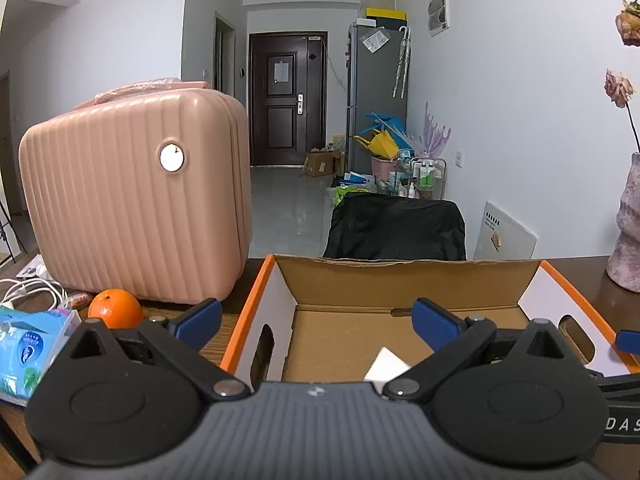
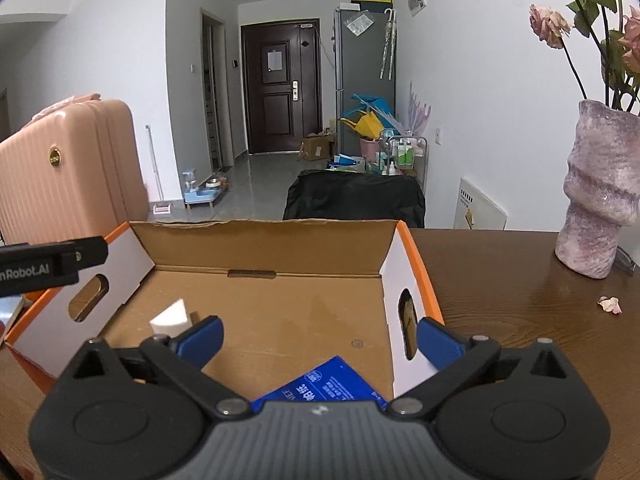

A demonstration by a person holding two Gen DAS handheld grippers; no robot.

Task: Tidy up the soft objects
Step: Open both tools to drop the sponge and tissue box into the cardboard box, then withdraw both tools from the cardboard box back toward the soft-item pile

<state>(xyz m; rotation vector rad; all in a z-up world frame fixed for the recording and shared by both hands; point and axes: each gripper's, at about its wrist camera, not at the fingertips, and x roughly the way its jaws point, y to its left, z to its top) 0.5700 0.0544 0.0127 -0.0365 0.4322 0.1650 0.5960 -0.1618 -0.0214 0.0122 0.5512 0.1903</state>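
Left wrist view, left to right: tissue pack (image 1: 30,350) in light blue wrap at the worktop's (image 1: 224,320) left edge, white cables (image 1: 32,292) behind it, an orange (image 1: 115,308) just beside the pack, pink ribbed suitcase (image 1: 132,196) standing upright behind the orange. Then the cardboard box (image 1: 404,280) with orange rim, open top, cut-out handles in the white end walls. Left claw (image 1: 316,318) hangs over the box's near-left part, jaws spread wide, nothing between them. A white wedge-shaped sponge (image 1: 386,366) lies on the box floor just under the claw's right finger, not touched. Mottled pink vase (image 1: 628,228) at far right on the worktop.

Right wrist view, left to right: suitcase (image 2: 68,176) again, black arm of the left claw (image 2: 48,264) poking in over the box's left wall (only its side shows here). Box (image 2: 264,240) fills the middle; white sponge (image 2: 170,316) on the floor near the left wall, partly behind a blue fingertip. Right claw (image 2: 320,336) released, jaws wide apart, empty. Below it a dark blue pack (image 2: 324,384) with white print lies flat on the box floor at the near-right corner, its near part hidden by the claw body. Vase (image 2: 600,196) with dried roses (image 2: 550,26) on the worktop (image 2: 500,280) to the right, one fallen petal (image 2: 610,304) near it
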